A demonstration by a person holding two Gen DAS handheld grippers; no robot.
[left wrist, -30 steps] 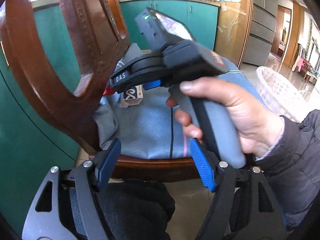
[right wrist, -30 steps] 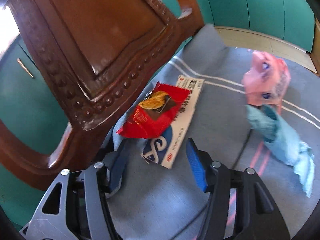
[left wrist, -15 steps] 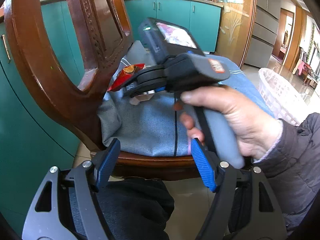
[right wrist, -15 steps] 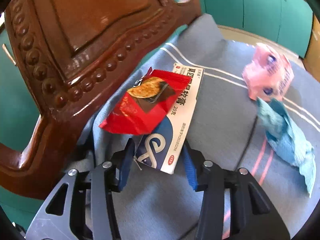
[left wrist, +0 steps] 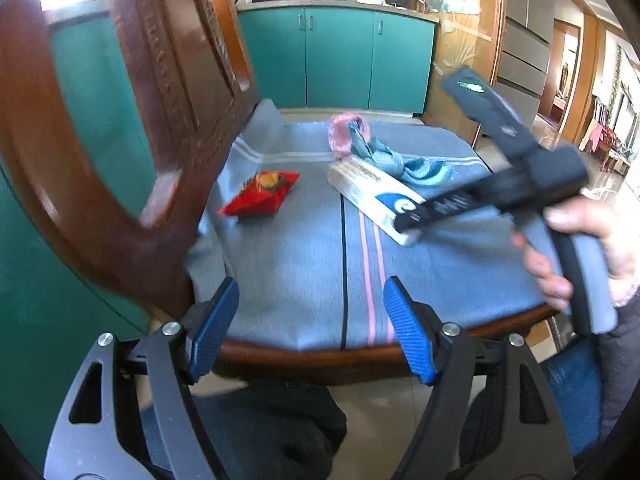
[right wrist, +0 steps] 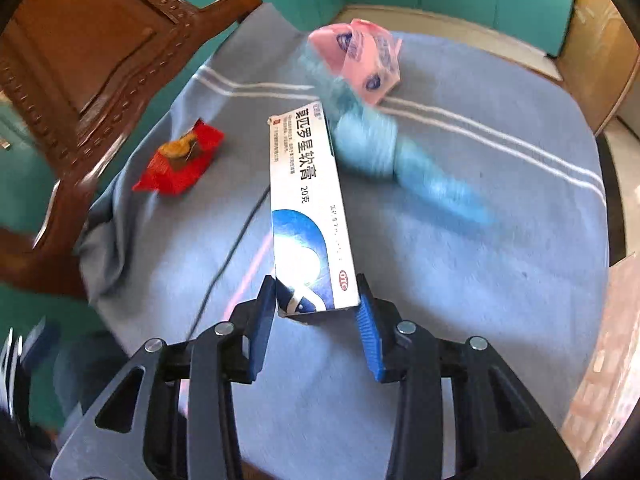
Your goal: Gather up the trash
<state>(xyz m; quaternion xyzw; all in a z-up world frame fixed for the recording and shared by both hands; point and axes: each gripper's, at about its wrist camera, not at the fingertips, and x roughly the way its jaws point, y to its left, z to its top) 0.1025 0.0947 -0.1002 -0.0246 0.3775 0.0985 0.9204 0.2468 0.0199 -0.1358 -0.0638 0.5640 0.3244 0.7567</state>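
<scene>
My right gripper (right wrist: 316, 312) is shut on the near end of a white and blue ointment box (right wrist: 306, 200) and holds it lifted over the chair seat; the box (left wrist: 372, 192) and the right gripper (left wrist: 408, 226) also show in the left wrist view. A red snack wrapper (right wrist: 178, 160) lies on the blue seat cloth (right wrist: 460, 280) near the chair back. A pink wrapper (right wrist: 360, 60) and a crumpled light blue wrapper (right wrist: 400, 160) lie further back. My left gripper (left wrist: 312, 328) is open and empty at the seat's front edge.
The carved wooden chair back (left wrist: 132, 140) rises at the left. Teal cabinets (left wrist: 336, 56) stand behind the chair. The wooden seat rim (left wrist: 320, 356) runs just in front of my left fingers.
My right gripper closed on the ointment box, pulled it from under the red wrapper and swung it up and to the right. The left gripper drew back a little.
</scene>
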